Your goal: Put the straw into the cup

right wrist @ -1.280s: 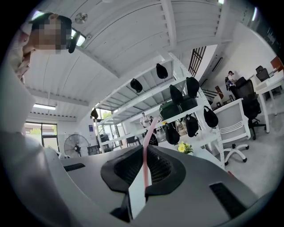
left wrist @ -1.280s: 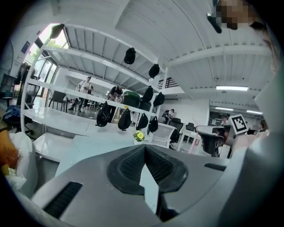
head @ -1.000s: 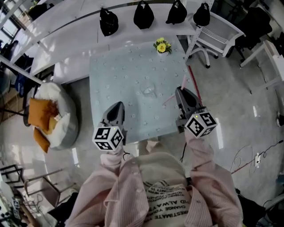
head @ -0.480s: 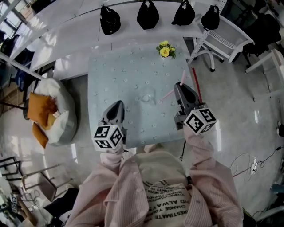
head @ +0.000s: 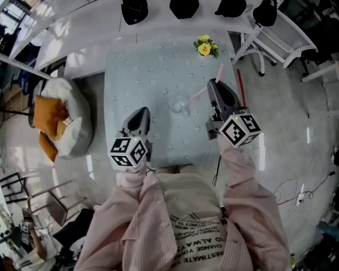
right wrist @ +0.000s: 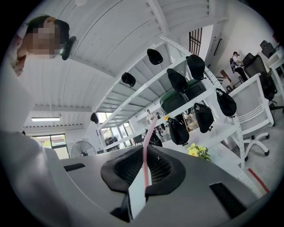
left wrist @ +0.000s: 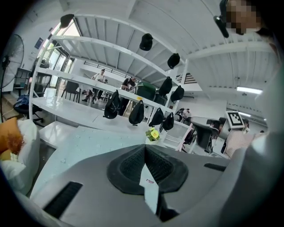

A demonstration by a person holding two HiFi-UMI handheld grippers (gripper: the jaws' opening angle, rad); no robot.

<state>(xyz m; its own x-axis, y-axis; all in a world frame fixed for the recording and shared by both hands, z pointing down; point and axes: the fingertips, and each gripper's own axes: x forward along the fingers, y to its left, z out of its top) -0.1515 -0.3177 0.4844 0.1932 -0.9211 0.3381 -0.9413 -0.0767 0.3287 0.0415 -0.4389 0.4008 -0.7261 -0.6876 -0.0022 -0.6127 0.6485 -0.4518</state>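
Note:
A clear cup [head: 180, 106] stands near the middle of the pale blue table [head: 139, 74]. My right gripper [head: 213, 84] is shut on a pink straw [head: 197, 95], to the right of the cup. The straw slants through the jaws, with its low end close to the cup's right rim and its other end [head: 220, 69] sticking up. In the right gripper view the straw [right wrist: 147, 137] rises out from between the closed pads of the right gripper [right wrist: 145, 150]. My left gripper [head: 141, 113] hovers over the table's near left part, left of the cup. Its jaws [left wrist: 144, 149] are shut with nothing in them.
A small bunch of yellow flowers [head: 205, 47] sits at the table's far right corner. Black bags [head: 184, 7] hang on white shelving behind. A white chair [head: 275, 37] and a red floor line [head: 239, 86] lie to the right, a beanbag with orange cushions [head: 55, 124] to the left.
My right gripper has carried the straw further out over the table, and the straw's low end has come nearer the cup. My left gripper has moved a little the same way.

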